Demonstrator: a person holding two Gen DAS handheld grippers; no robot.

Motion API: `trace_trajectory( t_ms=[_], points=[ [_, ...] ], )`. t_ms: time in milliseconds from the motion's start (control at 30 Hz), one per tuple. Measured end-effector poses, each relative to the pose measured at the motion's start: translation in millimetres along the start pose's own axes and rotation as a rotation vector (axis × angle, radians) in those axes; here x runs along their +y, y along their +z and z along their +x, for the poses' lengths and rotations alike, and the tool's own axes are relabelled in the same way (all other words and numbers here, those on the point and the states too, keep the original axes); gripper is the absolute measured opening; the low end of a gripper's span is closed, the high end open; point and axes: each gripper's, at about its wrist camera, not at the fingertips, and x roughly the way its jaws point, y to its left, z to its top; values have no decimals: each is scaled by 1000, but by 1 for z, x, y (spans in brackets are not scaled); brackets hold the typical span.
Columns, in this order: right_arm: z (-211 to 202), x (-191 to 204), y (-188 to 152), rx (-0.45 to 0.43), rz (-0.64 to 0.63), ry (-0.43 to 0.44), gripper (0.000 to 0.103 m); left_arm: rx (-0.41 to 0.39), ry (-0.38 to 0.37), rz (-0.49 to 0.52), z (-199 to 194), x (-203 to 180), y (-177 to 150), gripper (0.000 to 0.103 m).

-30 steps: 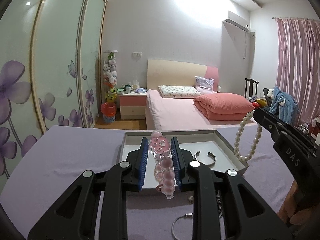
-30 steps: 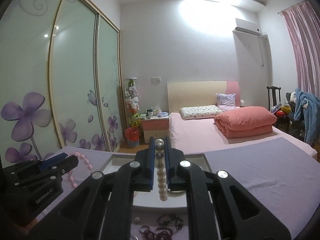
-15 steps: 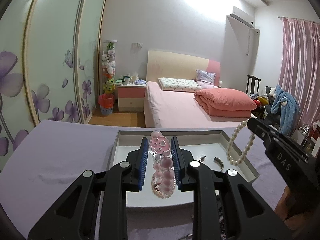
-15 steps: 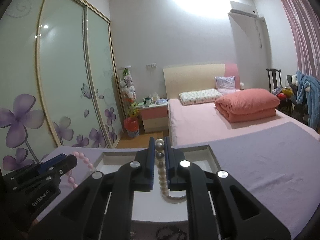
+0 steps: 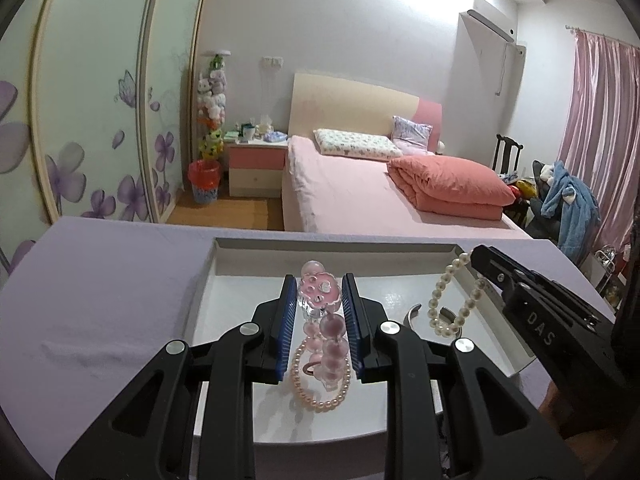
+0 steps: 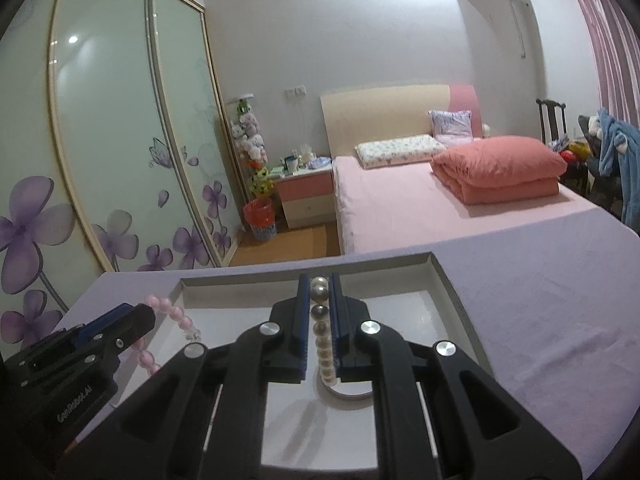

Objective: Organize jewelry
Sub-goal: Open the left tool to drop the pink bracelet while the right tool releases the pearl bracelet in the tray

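Note:
My left gripper (image 5: pixel 319 280) is shut on a pink bead bracelet (image 5: pixel 334 328) with a flower charm, which hangs just above the floor of the white tray (image 5: pixel 336 242). The right gripper (image 6: pixel 319 280) holds a white pearl bracelet (image 6: pixel 323 344) between its pads, low over the tray's right half, and its jaws are opening slightly. In the left wrist view the right gripper (image 5: pixel 480 258) enters from the right with the white pearl bracelet (image 5: pixel 434 304) dangling. The right wrist view shows the left gripper (image 6: pixel 148 314) and the pink bracelet (image 6: pixel 176 314) at the left.
A small pearl bracelet (image 5: pixel 320 384) and a silver cuff bangle (image 5: pixel 414 312) lie in the tray. The tray (image 6: pixel 440 276) sits on a lilac cloth (image 5: pixel 100 300). Behind are a pink bed (image 5: pixel 360 192), a wardrobe and a nightstand.
Both grippers have moved forward and down over the tray with their bracelets. The small pearl bracelet in the tray now lies right under the pink one.

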Motion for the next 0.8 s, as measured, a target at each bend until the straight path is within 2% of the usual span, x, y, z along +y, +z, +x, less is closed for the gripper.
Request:
trace_trajectory(
  t_ms=[33,100,133,400,800],
  points=[
    [3,-1,1,4,5,-4,13,8,-5,-7,2,1,0,24],
    [4,-4,4,1,17,-7,37,2,-4,-20,1,3,1,24],
    [3,-6,4,-3,19,-9,39,0,-5,-25,0,6,3,25],
    [-11,-23,1,-13,40,-27,39,-31,35,-79,-14,26,10,26],
    [-51,-27,-6,-30,28,-34,39,-53,70,-95,-47,46,5,26]
  ],
)
